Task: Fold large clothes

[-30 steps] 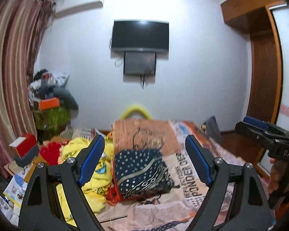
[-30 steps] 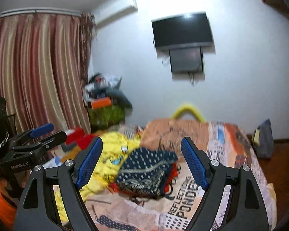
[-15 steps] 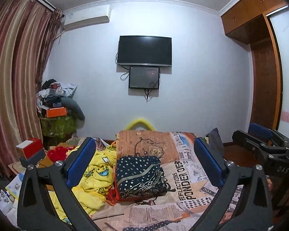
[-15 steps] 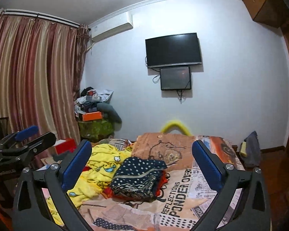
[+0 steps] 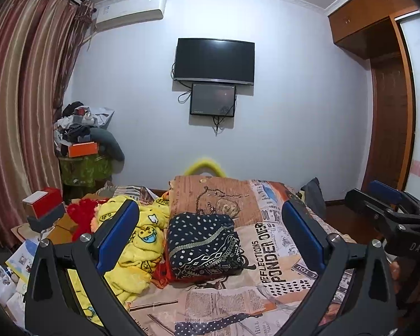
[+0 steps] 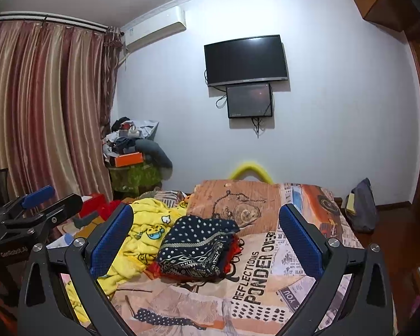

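A folded navy patterned garment [image 5: 203, 245] lies on a red garment on the bed; it also shows in the right wrist view [image 6: 196, 246]. A crumpled yellow cartoon-print garment [image 5: 138, 240] lies to its left, seen too in the right wrist view [image 6: 142, 229]. My left gripper [image 5: 210, 235] is open and empty, held above the near part of the bed. My right gripper [image 6: 205, 235] is open and empty, likewise raised. The right gripper shows at the right edge of the left wrist view [image 5: 389, 218]; the left one shows at the left edge of the right wrist view [image 6: 33, 212].
The bed [image 5: 268, 254] has a newspaper-print cover. A cluttered stand with an orange box [image 5: 82, 148] stands in the far left corner by striped curtains [image 5: 22, 117]. Red items and boxes [image 5: 44, 207] lie left of the bed. A wardrobe [image 5: 389, 117] is at the right.
Both grippers have opened wider and tilted upward and back, so more wall and ceiling show. The clothes on the bed have not moved.
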Demonstrator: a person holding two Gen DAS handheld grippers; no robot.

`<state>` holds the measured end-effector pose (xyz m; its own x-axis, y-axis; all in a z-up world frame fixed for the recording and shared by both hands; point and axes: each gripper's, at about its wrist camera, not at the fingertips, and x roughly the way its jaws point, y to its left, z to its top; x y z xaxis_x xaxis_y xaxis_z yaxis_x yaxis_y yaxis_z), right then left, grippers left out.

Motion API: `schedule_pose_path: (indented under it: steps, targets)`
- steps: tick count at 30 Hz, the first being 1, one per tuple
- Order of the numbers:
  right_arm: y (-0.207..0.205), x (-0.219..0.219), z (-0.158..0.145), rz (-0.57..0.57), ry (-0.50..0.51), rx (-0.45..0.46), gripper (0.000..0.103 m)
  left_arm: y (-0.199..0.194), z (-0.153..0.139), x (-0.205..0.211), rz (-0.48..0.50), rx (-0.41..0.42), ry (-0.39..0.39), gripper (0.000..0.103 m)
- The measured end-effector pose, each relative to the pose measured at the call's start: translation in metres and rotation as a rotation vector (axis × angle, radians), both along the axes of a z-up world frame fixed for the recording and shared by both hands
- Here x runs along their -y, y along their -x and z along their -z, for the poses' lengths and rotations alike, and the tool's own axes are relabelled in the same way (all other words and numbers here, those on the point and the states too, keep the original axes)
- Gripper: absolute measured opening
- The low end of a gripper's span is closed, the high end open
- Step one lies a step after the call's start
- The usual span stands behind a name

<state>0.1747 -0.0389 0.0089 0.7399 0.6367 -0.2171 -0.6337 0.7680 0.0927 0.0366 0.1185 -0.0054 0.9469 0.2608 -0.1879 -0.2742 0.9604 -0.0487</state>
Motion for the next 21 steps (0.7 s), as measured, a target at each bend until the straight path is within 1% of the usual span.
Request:
schedule_pose_path:
  steps: [6, 21]
  targets:
    - [0.001, -0.001, 0.003, 0.004, 0.02, -0.006, 0.103, -0.003, 0.004, -0.004, -0.009, -0.008, 0.013, 0.102]
    - [0.002, 0.003, 0.003, -0.005, 0.02, -0.023, 0.103, -0.006, 0.008, -0.011, -0.013, -0.025, 0.028, 0.102]
